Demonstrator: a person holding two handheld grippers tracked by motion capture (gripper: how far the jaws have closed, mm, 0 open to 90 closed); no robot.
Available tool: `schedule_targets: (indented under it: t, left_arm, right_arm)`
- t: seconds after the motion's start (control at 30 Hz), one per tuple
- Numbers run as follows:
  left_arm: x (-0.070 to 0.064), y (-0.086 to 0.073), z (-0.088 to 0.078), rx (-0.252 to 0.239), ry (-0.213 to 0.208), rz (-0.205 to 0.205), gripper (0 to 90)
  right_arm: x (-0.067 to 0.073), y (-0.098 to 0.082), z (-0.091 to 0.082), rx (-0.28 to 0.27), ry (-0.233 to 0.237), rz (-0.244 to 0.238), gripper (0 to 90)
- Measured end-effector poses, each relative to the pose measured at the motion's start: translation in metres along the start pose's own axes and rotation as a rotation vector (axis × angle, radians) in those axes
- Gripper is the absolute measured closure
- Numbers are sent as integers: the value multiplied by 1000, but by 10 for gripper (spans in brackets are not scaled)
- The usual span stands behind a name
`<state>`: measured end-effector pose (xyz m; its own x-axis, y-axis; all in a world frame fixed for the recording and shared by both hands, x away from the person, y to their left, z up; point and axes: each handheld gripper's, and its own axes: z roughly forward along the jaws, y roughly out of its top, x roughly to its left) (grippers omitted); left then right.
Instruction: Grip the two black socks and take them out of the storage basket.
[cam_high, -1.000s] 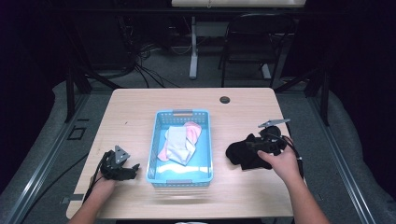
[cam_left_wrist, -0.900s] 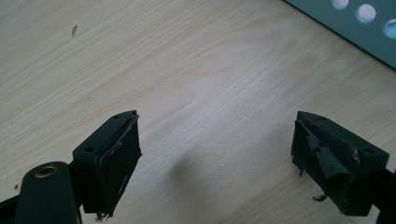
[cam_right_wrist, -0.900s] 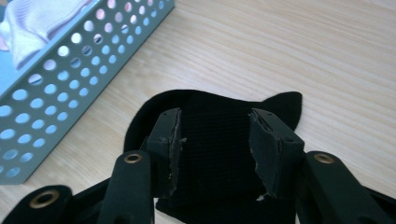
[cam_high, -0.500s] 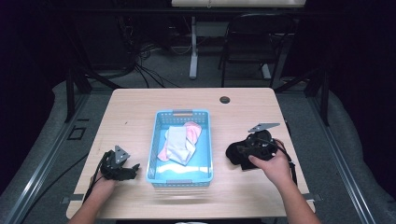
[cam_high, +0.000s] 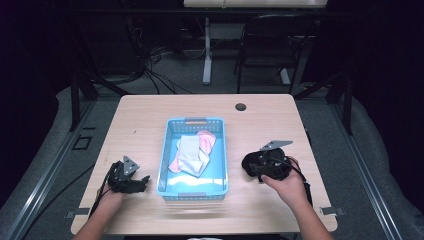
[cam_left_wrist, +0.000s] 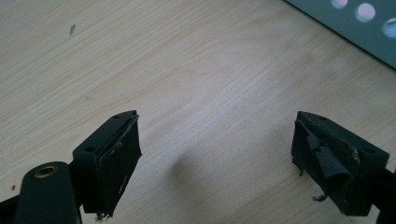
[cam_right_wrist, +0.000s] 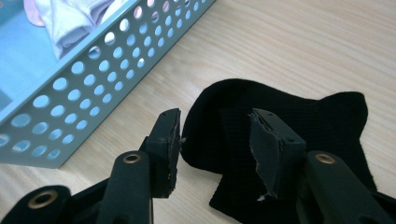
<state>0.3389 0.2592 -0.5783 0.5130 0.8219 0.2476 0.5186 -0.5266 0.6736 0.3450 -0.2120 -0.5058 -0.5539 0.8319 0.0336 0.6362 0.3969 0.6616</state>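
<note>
black sock (cam_right_wrist: 299, 121): near end cut off by the bottom edge of the right gripper view; in the high view mostly covered by the right gripper (cam_high: 257, 167).
blue basket (cam_right_wrist: 93, 79): cut off at the left and top edges beside the sock.
pale clothes (cam_right_wrist: 70, 16): in the basket, cut by the top edge; count unclear.
round dark thing (cam_high: 240, 106): beyond the basket, too small to tell.
</note>
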Motion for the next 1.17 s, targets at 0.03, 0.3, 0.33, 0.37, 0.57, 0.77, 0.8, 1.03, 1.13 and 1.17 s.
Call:
schedule_targets:
  t: [0.03,0.3,0.33,0.37,0.57,0.77,0.8,1.03,1.13,1.17]
  left_arm:
    - [0,0,0,1,0,1,156]
    - [0,0,0,3,1,3,156]
    - [0,0,0,3,0,4,156]
    - [0,0,0,2,0,3,156]
    - [-1,0,1,0,1,2,156]
    - [0,0,0,1,-1,5,156]
    - [0,0,0,-1,-1,4,156]
    - [0,1,0,-5,-2,4,156]
    - [0,1,0,-10,0,0,156]
    - [0,1,0,-11,-1,-2,156]
  right_arm:
    - [0,-2,0,0,4,1,531]
    - [3,-14,5,-16,21,10,526]
    - [4,-16,8,-19,22,7,523]
    - [4,-17,9,-17,23,9,521]
    - [6,-26,17,-25,37,14,510]
    - [10,-30,23,-24,44,12,509]
    - [11,-31,24,-23,51,10,509]
    - [12,-33,27,-41,28,7,500]
    - [4,-33,24,-84,-6,33,486]
    - [4,-33,24,-84,-6,33,486]
